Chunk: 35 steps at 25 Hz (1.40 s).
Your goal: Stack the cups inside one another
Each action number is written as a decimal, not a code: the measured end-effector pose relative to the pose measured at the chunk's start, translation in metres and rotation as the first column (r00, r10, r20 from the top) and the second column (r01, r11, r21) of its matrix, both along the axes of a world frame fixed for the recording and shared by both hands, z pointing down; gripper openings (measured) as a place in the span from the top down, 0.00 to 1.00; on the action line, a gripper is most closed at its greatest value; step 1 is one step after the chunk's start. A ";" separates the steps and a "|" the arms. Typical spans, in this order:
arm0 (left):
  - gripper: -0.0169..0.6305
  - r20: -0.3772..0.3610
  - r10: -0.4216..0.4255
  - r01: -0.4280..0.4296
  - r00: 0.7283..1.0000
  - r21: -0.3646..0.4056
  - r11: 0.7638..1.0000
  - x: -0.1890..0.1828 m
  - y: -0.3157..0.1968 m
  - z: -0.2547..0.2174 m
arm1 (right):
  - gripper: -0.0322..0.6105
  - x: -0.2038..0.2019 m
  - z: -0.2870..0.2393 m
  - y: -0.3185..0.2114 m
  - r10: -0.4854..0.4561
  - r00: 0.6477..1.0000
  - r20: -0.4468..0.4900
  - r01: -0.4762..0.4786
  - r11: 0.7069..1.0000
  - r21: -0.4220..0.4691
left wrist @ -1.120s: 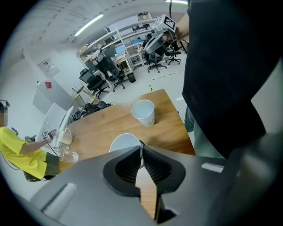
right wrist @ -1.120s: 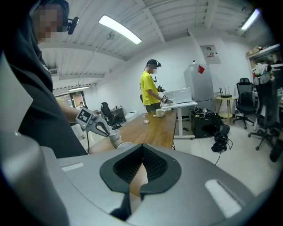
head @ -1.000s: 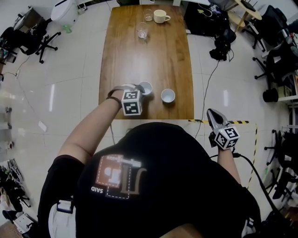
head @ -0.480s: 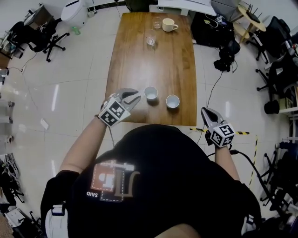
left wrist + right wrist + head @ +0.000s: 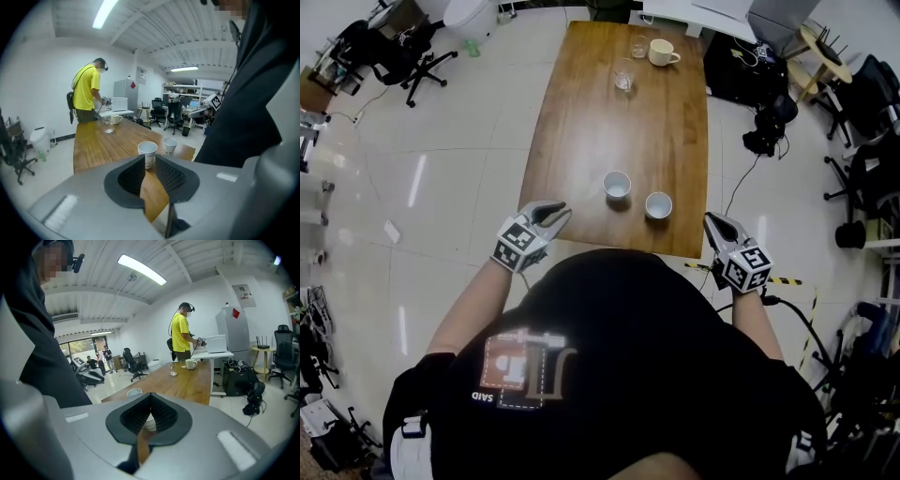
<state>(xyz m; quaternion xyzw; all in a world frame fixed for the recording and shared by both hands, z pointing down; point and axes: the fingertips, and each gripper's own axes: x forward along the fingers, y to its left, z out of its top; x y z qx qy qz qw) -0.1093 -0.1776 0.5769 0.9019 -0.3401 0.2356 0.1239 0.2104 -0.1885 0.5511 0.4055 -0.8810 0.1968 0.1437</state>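
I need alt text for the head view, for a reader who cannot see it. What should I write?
A white cup and a second cup stand apart, unstacked, near the close edge of a wooden table. The left claw and right claw hover empty by that edge.

Tabletop [image 5: 619, 122]: warm brown wood, grain running lengthwise.
Left cup [image 5: 617, 184] and right cup [image 5: 658, 204]: both white.
Mug [image 5: 662, 53]: cream. Glass [image 5: 623, 77]: clear.
Left gripper [image 5: 558, 209] and right gripper [image 5: 712, 221]: grey shells, each with a cube of black-and-white square markers. Fingers [image 5: 130, 176]: black, ribbed.
Wearer's shirt [image 5: 675, 375]: black, with an orange and white print [image 5: 520, 364].
Floor [image 5: 459, 169]: pale, glossy tile, with yellow-and-black striped tape [image 5: 789, 279].
Bystander's shirt [image 5: 179, 331]: bright yellow.
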 end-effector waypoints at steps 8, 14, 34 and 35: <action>0.87 0.341 0.487 -0.550 0.804 0.114 0.828 0.123 -0.006 -0.009 | 0.93 0.044 0.000 0.038 0.116 0.993 -0.006 -0.116 0.993 -0.015; 0.87 0.531 0.662 -0.785 0.529 0.009 0.620 0.208 0.006 0.033 | 0.93 0.096 0.009 0.093 0.264 0.964 -0.017 -0.265 0.963 -0.045; 0.97 0.675 0.631 -0.779 0.382 -0.131 0.613 0.235 0.007 0.099 | 0.93 0.127 0.008 0.119 0.291 0.955 -0.055 -0.294 0.954 -0.056; 0.97 0.663 0.627 -0.775 0.408 -0.111 0.622 0.234 0.007 0.091 | 0.93 0.124 0.007 0.117 0.284 0.957 -0.056 -0.287 0.956 -0.055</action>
